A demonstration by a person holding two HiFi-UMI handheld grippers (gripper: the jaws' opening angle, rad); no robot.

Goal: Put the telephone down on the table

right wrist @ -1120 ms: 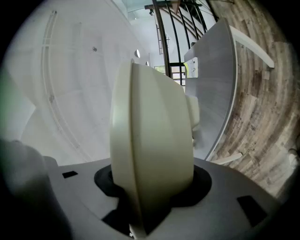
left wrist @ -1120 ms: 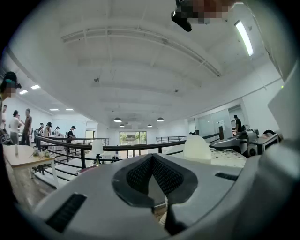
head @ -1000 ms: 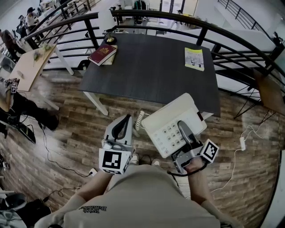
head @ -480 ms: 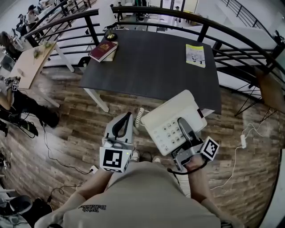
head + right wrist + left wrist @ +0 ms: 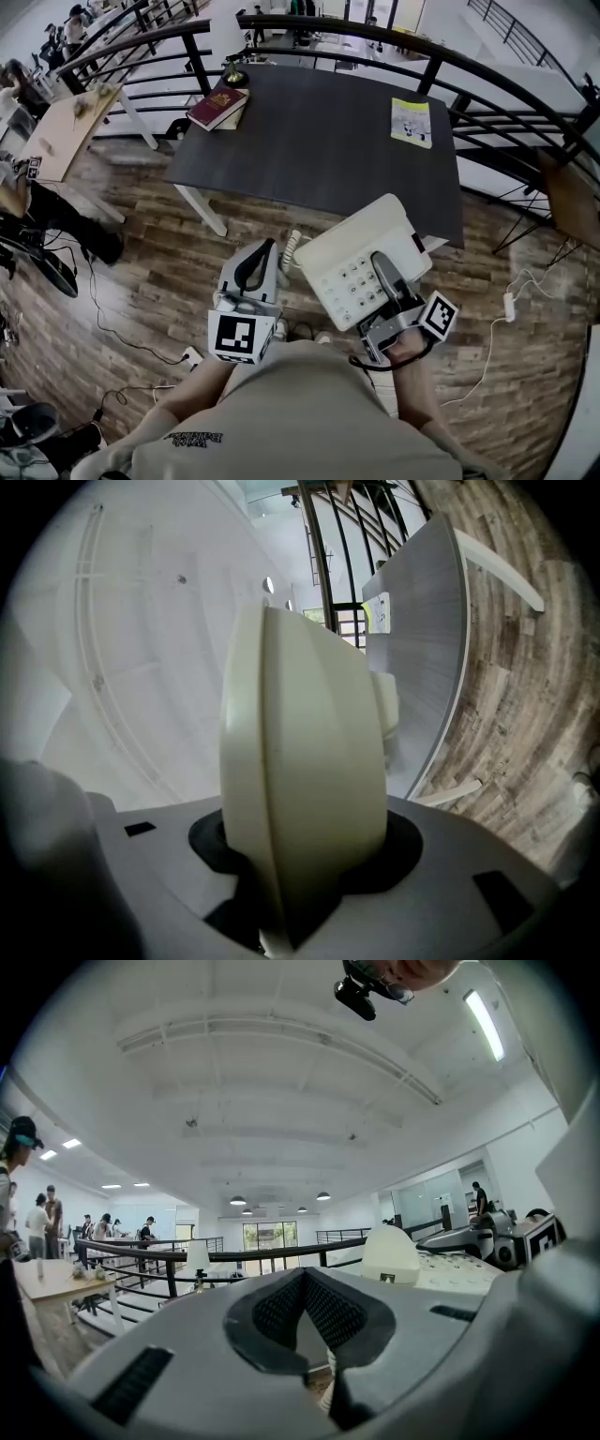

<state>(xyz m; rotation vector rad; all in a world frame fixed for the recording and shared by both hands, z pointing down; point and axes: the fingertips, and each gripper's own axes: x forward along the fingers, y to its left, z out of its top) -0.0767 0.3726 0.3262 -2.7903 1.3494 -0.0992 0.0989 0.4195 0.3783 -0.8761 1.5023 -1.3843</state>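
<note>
The dark grey rectangular table (image 5: 319, 141) stands ahead on a wood-plank floor. The cream plastic push-button telephone (image 5: 347, 246) is held in the air off the table, by its near right edge, keypad up. The right gripper (image 5: 382, 269) pinches the telephone's near side. Only the right gripper view shows the clamped body edge-on, a rounded cream slab between dark pads. The left gripper (image 5: 265, 251), just beside, has its tips pressed together on nothing, as the left gripper view shows plainly. A white coiled cord (image 5: 292, 249) hangs between the two.
</note>
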